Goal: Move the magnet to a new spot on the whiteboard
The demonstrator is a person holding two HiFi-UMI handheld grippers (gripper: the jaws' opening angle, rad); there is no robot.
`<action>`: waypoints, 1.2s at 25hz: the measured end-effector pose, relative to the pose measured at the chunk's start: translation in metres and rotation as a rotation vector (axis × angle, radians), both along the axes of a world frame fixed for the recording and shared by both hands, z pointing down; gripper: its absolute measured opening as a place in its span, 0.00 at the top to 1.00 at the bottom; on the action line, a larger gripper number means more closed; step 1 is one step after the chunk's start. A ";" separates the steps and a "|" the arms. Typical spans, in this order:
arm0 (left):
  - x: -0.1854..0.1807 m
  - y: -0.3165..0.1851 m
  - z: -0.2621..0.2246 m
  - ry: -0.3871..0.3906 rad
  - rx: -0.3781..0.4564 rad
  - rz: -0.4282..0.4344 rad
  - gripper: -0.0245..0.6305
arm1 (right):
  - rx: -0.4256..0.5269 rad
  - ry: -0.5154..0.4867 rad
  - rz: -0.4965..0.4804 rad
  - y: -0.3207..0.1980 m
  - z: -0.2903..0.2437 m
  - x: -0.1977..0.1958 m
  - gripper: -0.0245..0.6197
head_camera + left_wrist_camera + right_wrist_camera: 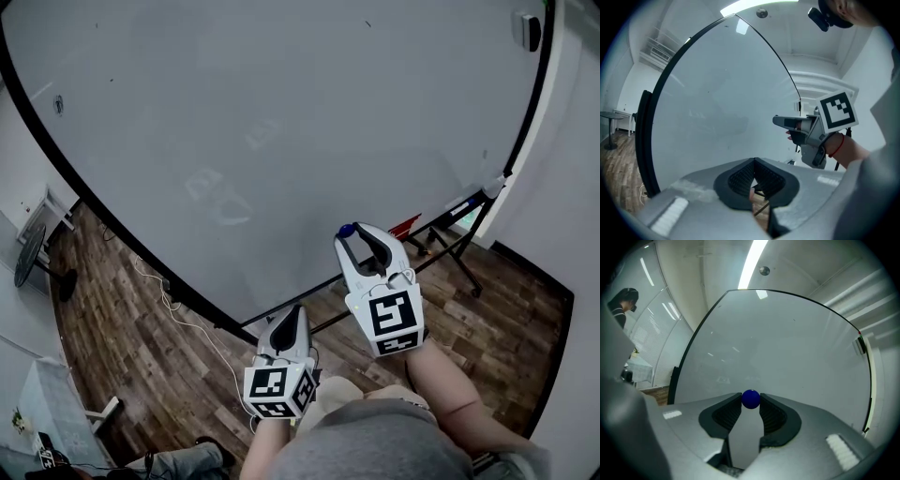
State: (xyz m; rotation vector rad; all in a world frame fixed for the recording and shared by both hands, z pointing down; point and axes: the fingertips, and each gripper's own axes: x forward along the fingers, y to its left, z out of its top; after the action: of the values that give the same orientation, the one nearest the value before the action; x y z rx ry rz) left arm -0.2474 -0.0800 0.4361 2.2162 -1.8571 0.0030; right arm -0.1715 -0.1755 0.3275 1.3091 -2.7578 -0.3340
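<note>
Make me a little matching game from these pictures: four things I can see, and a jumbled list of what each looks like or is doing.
Things:
1. magnet
2. left gripper
3. whiteboard
4. floor

Descriptions:
A. brown wooden planks
B. blue ball pinched between the tips of the right gripper
C. jaws together, nothing in them
D. pale bare surface with a black frame

Pairs: 1-B, 2-C, 3-D, 4-A
</note>
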 end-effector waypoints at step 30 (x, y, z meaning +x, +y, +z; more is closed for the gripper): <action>0.202 -0.143 0.011 0.023 -0.010 0.401 0.96 | 0.029 -0.026 0.297 -0.104 -0.012 0.208 0.77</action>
State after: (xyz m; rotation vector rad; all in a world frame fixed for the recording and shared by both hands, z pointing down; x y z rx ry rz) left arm -0.0450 -0.2228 0.4474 2.5281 -1.3674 0.0595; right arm 0.0364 -0.2793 0.3160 1.7111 -2.5327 -0.3372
